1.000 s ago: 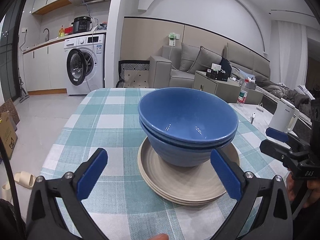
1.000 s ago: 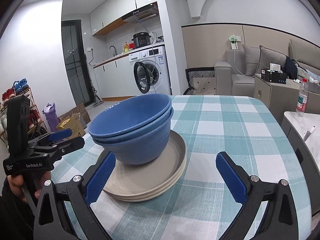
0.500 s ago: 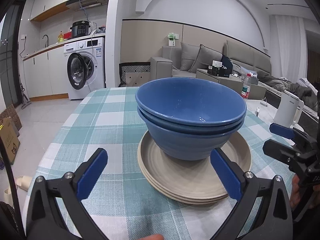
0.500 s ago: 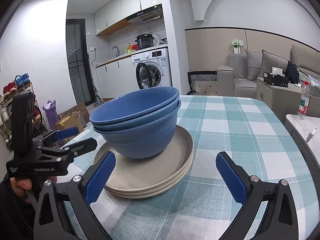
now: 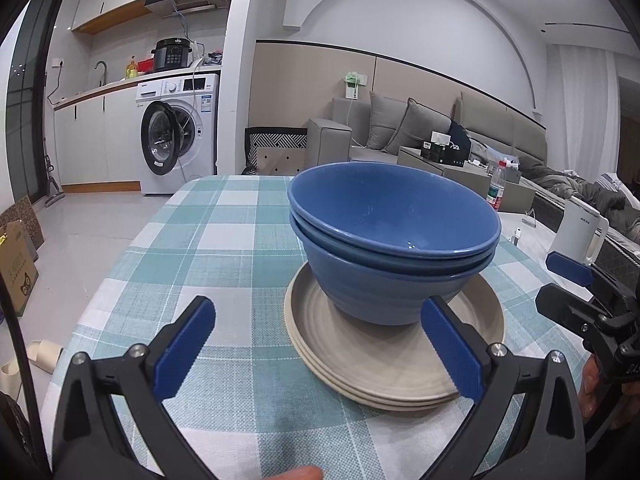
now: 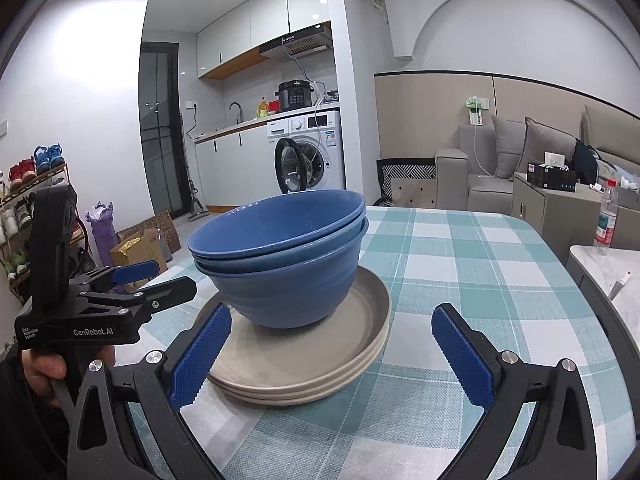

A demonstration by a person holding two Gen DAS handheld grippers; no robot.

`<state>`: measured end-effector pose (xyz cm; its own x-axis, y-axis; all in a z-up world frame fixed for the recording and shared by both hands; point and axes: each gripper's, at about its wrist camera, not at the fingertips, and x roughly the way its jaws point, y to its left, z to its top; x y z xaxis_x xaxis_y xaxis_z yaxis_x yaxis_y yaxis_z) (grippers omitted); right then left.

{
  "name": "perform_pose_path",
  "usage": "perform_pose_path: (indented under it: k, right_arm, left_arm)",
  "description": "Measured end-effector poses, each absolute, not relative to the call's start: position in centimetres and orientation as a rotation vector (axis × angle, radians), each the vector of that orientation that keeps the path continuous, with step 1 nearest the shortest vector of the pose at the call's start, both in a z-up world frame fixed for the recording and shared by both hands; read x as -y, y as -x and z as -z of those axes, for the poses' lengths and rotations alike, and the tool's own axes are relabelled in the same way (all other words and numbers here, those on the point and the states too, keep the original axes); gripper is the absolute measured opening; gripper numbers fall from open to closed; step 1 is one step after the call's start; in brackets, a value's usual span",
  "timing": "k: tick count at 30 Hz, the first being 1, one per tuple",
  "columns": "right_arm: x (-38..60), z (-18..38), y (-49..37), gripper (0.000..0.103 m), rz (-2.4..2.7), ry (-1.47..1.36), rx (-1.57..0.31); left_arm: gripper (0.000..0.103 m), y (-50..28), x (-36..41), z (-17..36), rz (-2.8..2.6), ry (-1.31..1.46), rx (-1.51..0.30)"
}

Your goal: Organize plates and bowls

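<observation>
Bowls (image 5: 394, 240), two of them in blue, sit nested one inside the other on a stack of beige plates (image 5: 384, 364), and the whole pile rests on the checked cloth of the counter (image 5: 224, 240), closer to my near edge than to the far one. From the left wrist view I see my left gripper (image 5: 316, 354) spread wide with nothing between its blue pads; its right pad overlaps the near part of the plate stack in the picture, but whether it touches the plates I cannot tell. The bowls stand upright, the upper one tipped a little off level inside the lower. My right gripper (image 6: 330, 354) is likewise wide apart and empty, with its left pad over the near rim of the plates and its right pad above bare cloth beside them. In the right wrist view the left gripper shows at the left edge, held by a hand (image 6: 46, 364), its fingertips pointing toward the bowls and near the plates. In the left wrist view the right gripper (image 5: 576, 280) shows at the right edge of the counter, just beside the plates. A white kettle (image 5: 578, 232) stands beyond the counter's right edge.
</observation>
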<state>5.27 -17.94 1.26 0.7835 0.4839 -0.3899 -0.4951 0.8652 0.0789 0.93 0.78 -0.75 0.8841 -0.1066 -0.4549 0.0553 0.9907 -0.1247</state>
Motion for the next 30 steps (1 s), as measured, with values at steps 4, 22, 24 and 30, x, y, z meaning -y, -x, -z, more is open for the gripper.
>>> perform_pose_path:
  k: [4, 22, 24, 30]
  right_arm:
    - [17.61, -1.22, -5.21, 0.102, -0.533, 0.046, -0.412]
    - [17.14, -1.25, -4.73, 0.102, -0.548, 0.070, -0.398]
    - [17.13, -1.25, -4.73, 0.102, -0.548, 0.070, -0.398]
    - [17.14, -1.26, -4.73, 0.102, -0.548, 0.071, -0.398]
  left_arm:
    - [0.103, -0.93, -0.91, 0.74, 0.083, 0.115, -0.476]
    - [0.103, -0.86, -0.50, 0.67, 0.068, 0.094, -0.471]
    - [0.103, -0.85, -0.51, 0.67, 0.068, 0.094, -0.472]
    - [0.103, -0.84, -0.47, 0.63, 0.067, 0.092, -0.470]
